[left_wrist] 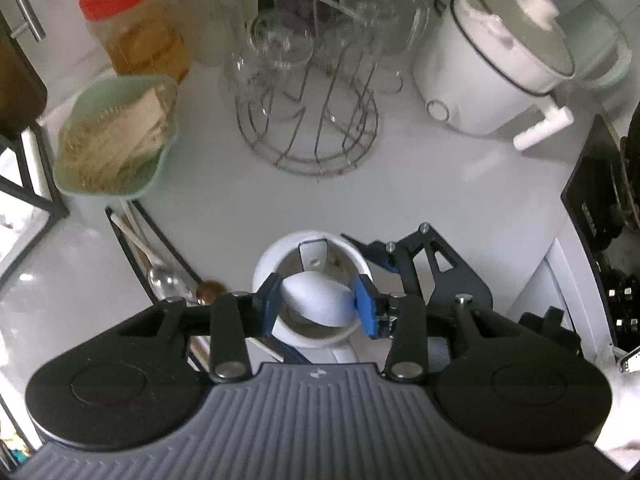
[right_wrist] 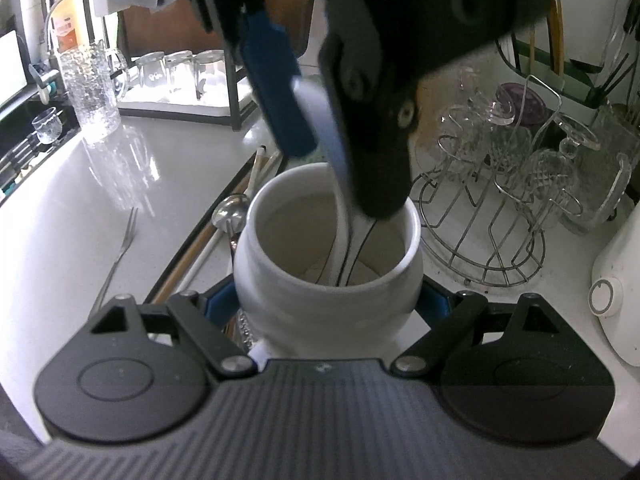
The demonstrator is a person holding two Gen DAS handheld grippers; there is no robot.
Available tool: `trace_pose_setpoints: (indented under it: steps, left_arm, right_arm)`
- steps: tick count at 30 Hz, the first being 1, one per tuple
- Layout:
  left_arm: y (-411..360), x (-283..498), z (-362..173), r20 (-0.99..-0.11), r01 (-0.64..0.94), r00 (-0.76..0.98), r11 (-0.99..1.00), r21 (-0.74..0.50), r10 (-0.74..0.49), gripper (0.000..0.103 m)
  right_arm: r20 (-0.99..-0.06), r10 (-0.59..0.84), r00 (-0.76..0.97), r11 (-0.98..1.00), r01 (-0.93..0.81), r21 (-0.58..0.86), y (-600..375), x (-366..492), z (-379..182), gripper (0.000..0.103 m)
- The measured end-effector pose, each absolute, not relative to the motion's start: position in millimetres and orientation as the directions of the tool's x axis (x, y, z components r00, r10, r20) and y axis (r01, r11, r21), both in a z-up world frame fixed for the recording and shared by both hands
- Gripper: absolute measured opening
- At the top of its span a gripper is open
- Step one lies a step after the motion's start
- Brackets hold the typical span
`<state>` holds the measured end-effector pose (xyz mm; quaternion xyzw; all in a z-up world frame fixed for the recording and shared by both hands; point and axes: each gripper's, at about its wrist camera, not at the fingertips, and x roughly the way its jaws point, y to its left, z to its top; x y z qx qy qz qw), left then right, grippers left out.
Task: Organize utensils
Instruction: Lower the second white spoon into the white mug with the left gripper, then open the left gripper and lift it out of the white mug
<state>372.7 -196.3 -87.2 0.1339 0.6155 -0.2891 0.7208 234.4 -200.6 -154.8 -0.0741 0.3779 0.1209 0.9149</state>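
A white ceramic spoon (left_wrist: 320, 294) hangs bowl-up between the blue pads of my left gripper (left_wrist: 317, 303), which is shut on it directly above a white utensil jar (left_wrist: 266, 258). In the right wrist view the left gripper (right_wrist: 340, 176) comes down from the top, and the spoon (right_wrist: 332, 144) has its handle reaching inside the jar (right_wrist: 328, 292). My right gripper (right_wrist: 328, 302) is shut on the jar's belly, a blue pad on each side. Dark thin utensils stand inside the jar.
A black tray (left_wrist: 132, 240) left of the jar holds a metal spoon (right_wrist: 230, 208) and chopsticks. A fork (right_wrist: 116, 256) lies on the white counter. Behind stand a wire glass rack (left_wrist: 308, 132), a white cooker (left_wrist: 492, 68), a green bowl (left_wrist: 116, 140) and a red-lidded jar (left_wrist: 132, 20).
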Motion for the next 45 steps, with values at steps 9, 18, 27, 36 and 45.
trace_pose_setpoints:
  steps: [9, 18, 27, 36, 45]
  left_arm:
    - [-207, 375, -99, -0.976, 0.585, 0.058, 0.8, -0.136, -0.208, 0.04]
    - [-202, 376, -91, -0.965, 0.567, 0.093, 0.81, -0.151, -0.245, 0.041]
    - [-173, 369, -66, -0.925, 0.508, 0.195, 0.84, -0.189, -0.326, 0.042]
    - [-130, 354, -52, -0.865, 0.442, 0.308, 0.865, -0.238, -0.395, 0.042]
    - [-87, 340, -60, -0.812, 0.357, 0.43, 0.901, -0.247, -0.394, 0.042]
  right_arm:
    - [-0.703, 0.174, 0.689, 0.957, -0.286, -0.043, -202, 233, -156, 0.091]
    - [-0.702, 0.179, 0.69, 0.955, -0.294, -0.046, -202, 232, -156, 0.092]
    - [-0.699, 0.175, 0.693, 0.957, -0.287, -0.044, -202, 233, -156, 0.091]
    - [-0.698, 0.16, 0.698, 0.962, -0.268, -0.047, -200, 233, -157, 0.092]
    - [-0.697, 0.144, 0.703, 0.969, -0.243, -0.045, -200, 232, -157, 0.091]
